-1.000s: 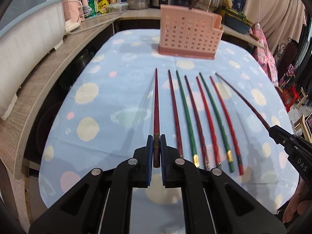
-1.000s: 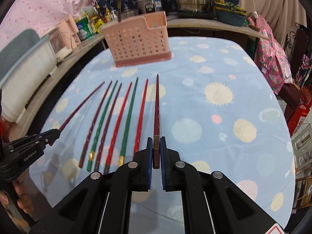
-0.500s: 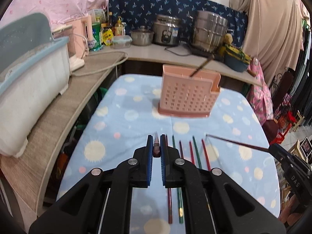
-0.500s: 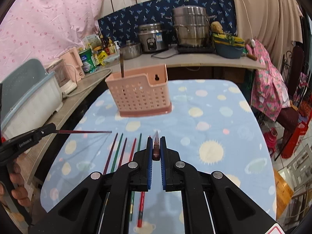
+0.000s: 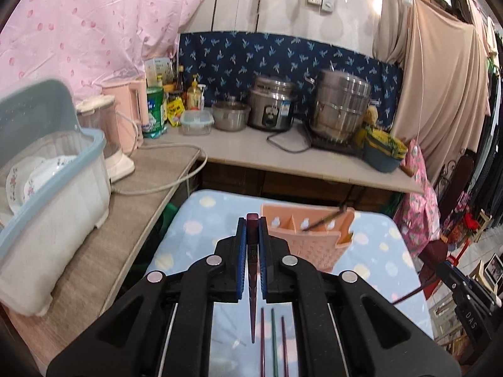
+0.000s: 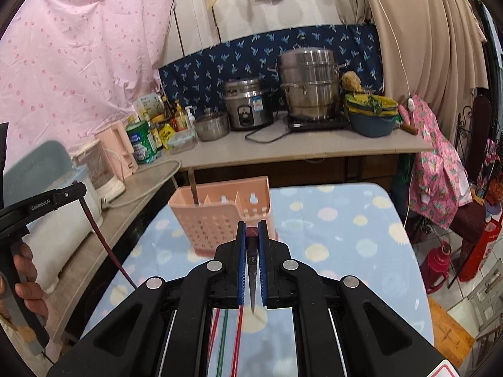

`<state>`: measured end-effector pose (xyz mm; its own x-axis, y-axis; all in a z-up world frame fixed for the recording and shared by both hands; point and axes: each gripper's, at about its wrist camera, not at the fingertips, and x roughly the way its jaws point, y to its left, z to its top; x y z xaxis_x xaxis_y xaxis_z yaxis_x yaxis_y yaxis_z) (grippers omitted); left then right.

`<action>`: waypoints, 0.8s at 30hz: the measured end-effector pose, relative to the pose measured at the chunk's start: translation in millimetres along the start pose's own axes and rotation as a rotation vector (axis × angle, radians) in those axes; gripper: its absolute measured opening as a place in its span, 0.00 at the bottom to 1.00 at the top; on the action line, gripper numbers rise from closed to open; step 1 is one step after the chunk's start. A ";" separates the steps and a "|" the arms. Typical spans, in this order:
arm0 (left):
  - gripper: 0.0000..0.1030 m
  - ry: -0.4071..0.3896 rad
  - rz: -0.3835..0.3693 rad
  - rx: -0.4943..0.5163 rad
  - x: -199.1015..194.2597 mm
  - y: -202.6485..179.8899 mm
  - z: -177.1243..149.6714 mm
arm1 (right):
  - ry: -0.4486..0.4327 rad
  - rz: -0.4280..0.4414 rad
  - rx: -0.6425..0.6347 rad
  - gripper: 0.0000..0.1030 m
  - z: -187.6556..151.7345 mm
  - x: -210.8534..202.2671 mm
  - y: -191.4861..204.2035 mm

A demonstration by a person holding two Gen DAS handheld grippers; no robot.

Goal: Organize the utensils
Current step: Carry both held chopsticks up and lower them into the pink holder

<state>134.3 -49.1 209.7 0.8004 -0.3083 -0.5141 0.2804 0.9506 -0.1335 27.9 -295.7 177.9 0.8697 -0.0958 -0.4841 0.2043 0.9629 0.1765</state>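
Kitchen corner with a pink sheet (image 5: pixel 78 25) and a blue patterned cloth (image 5: pixel 283 59) on the walls; an L-shaped counter (image 5: pixel 283 157) carries steel pots (image 5: pixel 339 106), a rice cooker (image 5: pixel 272 108), bottles and a dish bin (image 5: pixel 53 188). Tabletop (image 6: pixel 345 235) in front, covered by a pale blue dotted cloth.

Left gripper (image 5: pixel 252 229), left wrist view: jaws closed on a dark red chopstick (image 5: pixel 252 282). The thick end stands just past the blue pads; the tapered tip hangs down between the gripper's arms, above the tabletop. In the right wrist view the same gripper (image 6: pixel 80 193) shows at the left edge, held by a hand (image 6: pixel 25 270), with the chopstick slanting down from it.

Right gripper (image 6: pixel 252 229), right wrist view: jaws likewise closed on a second dark chopstick (image 6: pixel 253 282), thick end at the pads, thin tip pointing down. In the left wrist view this gripper (image 5: pixel 444 267) shows at the right edge with its chopstick slanting down to the left.

Pink perforated holder (image 6: pixel 220 220): upright on the far part of the tabletop, ahead of both grippers and apart from them. One dark stick (image 5: pixel 327 218) leans in its right compartment as the left wrist view shows it.

Remaining chopsticks (image 5: pixel 273 339), red, green and purple: flat on the tabletop below the grippers, side by side, only their far ends visible between the gripper arms.
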 end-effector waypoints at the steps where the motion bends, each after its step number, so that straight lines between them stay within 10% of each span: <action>1: 0.07 -0.015 -0.002 -0.004 -1.0 -0.5 6.9 | -0.018 0.000 -0.002 0.07 6.7 -1.1 0.9; 16: 0.07 -0.235 -0.037 -0.027 2.1 -21.0 108.0 | -0.234 0.051 0.006 0.07 117.3 15.5 19.3; 24: 0.07 -0.222 -0.061 -0.017 42.7 -34.0 120.1 | -0.203 0.087 -0.004 0.07 143.7 62.6 37.4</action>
<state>222.6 -99.0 294.0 0.8794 -0.3645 -0.3062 0.3246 0.9297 -0.1742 154.6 -302.0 277.3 0.9567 -0.0612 -0.2847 0.1235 0.9707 0.2062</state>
